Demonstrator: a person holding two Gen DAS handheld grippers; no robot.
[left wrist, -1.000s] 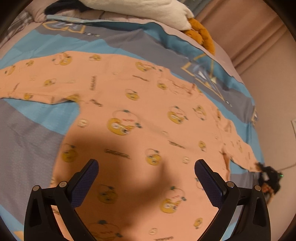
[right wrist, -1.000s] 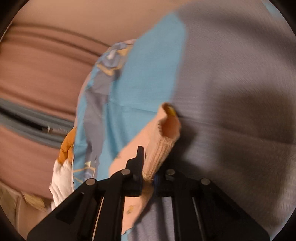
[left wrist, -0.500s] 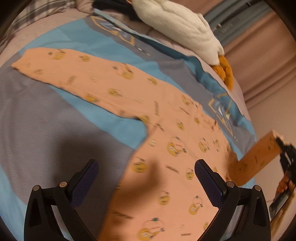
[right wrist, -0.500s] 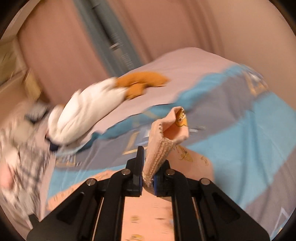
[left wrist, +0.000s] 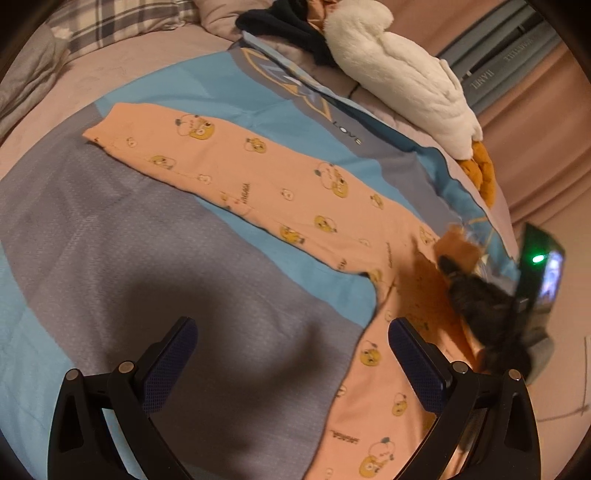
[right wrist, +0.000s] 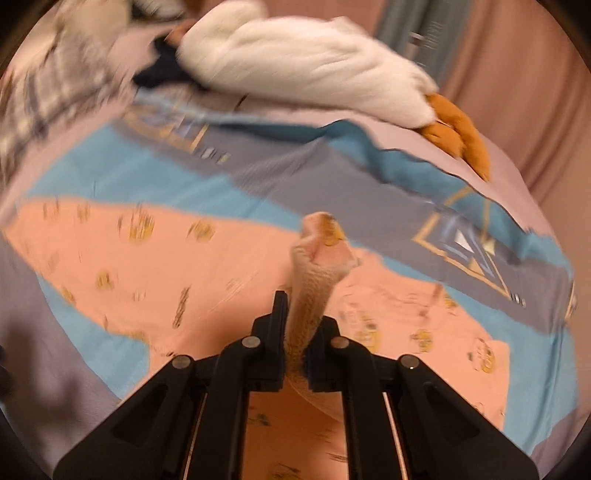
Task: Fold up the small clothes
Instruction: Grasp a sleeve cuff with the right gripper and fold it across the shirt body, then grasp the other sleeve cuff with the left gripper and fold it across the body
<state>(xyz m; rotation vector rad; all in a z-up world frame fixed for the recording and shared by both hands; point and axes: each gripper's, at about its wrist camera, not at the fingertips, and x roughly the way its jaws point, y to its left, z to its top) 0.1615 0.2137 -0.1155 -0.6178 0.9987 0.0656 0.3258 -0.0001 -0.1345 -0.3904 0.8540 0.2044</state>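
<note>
Garment: a peach shirt [left wrist: 295,206] printed with yellow cartoon chicks lies flat on the bed, running from the upper left of the left wrist view down to the lower right.
Far sleeve: stretched out flat toward the upper left of the left wrist view, its cuff [left wrist: 99,129] on the blue and grey cover.
Near sleeve: its ribbed cuff [right wrist: 314,280] is lifted above the body of the shirt, standing up in the middle of the right wrist view.
Right gripper [right wrist: 297,350]: fingers nearly together, pinching the ribbed cuff between them; seen blurred at the right edge of the left wrist view.
Left gripper [left wrist: 291,363]: fingers wide apart with nothing between them, above the grey cover and the shirt's lower edge at the bottom of the frame.
Bed cover [left wrist: 110,258]: blue and grey panels with a gold-lined pattern.
Plush toy [left wrist: 399,74]: white with orange feet, lying along the upper right of the bed.
Dark cloth [left wrist: 280,26]: bunched at the top, beside the plush toy.
Plaid pillow [left wrist: 110,22]: upper left corner.
</note>
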